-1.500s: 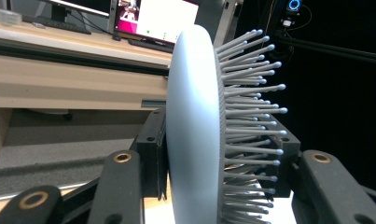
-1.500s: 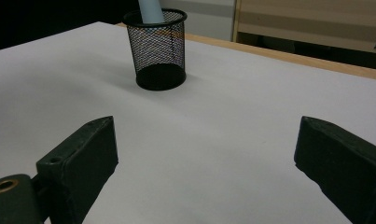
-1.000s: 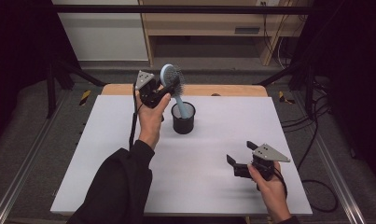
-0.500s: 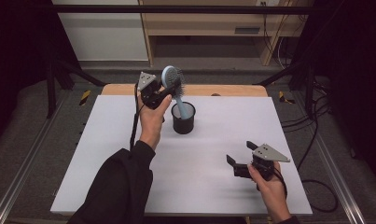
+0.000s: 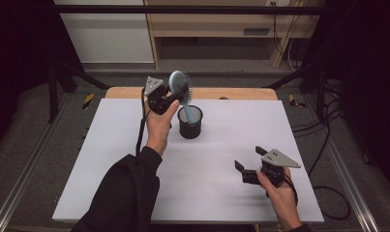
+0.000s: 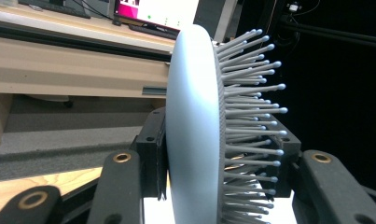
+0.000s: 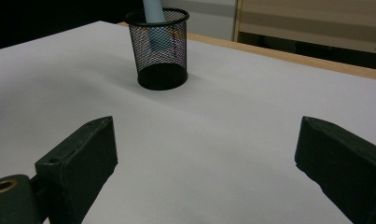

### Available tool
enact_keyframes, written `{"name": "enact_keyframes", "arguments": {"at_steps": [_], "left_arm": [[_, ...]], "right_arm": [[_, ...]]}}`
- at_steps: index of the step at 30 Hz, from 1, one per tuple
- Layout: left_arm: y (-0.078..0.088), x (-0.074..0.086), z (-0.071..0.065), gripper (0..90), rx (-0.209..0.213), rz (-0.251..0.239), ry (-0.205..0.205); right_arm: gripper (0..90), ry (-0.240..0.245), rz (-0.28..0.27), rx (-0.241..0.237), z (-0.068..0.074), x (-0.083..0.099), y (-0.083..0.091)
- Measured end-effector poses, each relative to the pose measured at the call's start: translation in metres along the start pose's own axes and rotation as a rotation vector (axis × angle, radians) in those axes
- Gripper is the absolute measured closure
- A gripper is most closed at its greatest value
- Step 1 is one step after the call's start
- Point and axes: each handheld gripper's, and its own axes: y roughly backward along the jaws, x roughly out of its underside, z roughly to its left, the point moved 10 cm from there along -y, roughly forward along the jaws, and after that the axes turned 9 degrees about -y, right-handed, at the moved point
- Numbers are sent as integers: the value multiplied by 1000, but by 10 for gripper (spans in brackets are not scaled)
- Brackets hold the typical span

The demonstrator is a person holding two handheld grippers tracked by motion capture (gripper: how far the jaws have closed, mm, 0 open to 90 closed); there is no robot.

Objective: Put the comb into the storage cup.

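A pale blue hairbrush [image 5: 179, 86] stands handle-down in a black mesh cup [image 5: 190, 122] near the far middle of the white table. My left gripper [image 5: 175, 93] is shut on the brush's head, above the cup. In the left gripper view the brush head [image 6: 195, 135] sits edge-on between the jaws, bristles pointing right. The brush handle [image 7: 154, 14] dips into the mesh cup [image 7: 160, 49] in the right gripper view. My right gripper [image 5: 242, 165] rests low over the near right of the table, open, with nothing between its jaws.
The white tabletop [image 5: 110, 159] has a wooden strip [image 5: 231, 93] along its far edge. Beyond it stand a wooden desk [image 5: 217, 24] and a dark frame bar [image 5: 183, 8]. Cables [image 5: 328, 145] lie on the floor at right.
My left hand and the brush have shifted slightly; the right gripper has stayed put.
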Motion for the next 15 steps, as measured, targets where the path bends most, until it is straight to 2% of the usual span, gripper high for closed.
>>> {"name": "enact_keyframes", "arguments": {"at_steps": [15], "left_arm": [[-2, 9, -2, 515, 1, 16, 1]], "right_arm": [[56, 0, 3, -1, 1, 0, 0]]}}
